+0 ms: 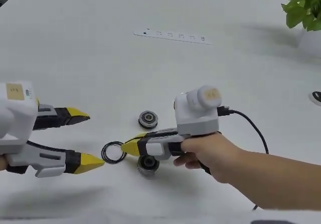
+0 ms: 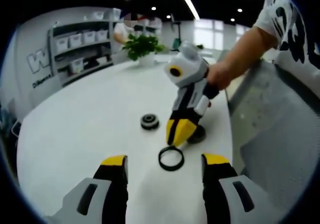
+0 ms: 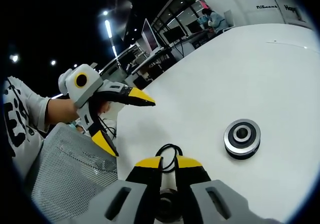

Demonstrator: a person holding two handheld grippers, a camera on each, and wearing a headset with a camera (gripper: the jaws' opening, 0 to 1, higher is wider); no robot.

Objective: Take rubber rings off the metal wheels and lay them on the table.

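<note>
Nearest, at the lower left of the head view, the left gripper (image 1: pixel 86 139) points toward the middle of the white table (image 1: pixel 100 58) with its yellow-tipped jaws spread wide apart, holding nothing.

Just in front of its lower jaw lies a thin black rubber ring (image 1: pixel 114 152), flat on the table and off any wheel. The right gripper (image 1: pixel 131 146), held in a hand (image 1: pixel 205 151), reaches in from the right. Its jaws are drawn together with only a sliver between them. In the right gripper view the ring's near edge runs in between the tips, so they appear to be pinching it there.

The ring looks light, soft and floppy, likely to stretch or sag rather than keep its shape, and grippy rather than slippery. A pinch across one side of the loop is probably the best hold.

Under the right gripper sits the near wheel (image 1: pixel 148 165), dark and partly hidden. Whether it carries a ring cannot be told. Beside and beyond it stands the far wheel (image 1: pixel 148 119), metal with a dark band round its rim, probably a ring not yet removed. It looks heavy and hard.

Further back lies a white power strip (image 1: pixel 173 36), and a green plant (image 1: pixel 303 6) stands at the far right corner.
</note>
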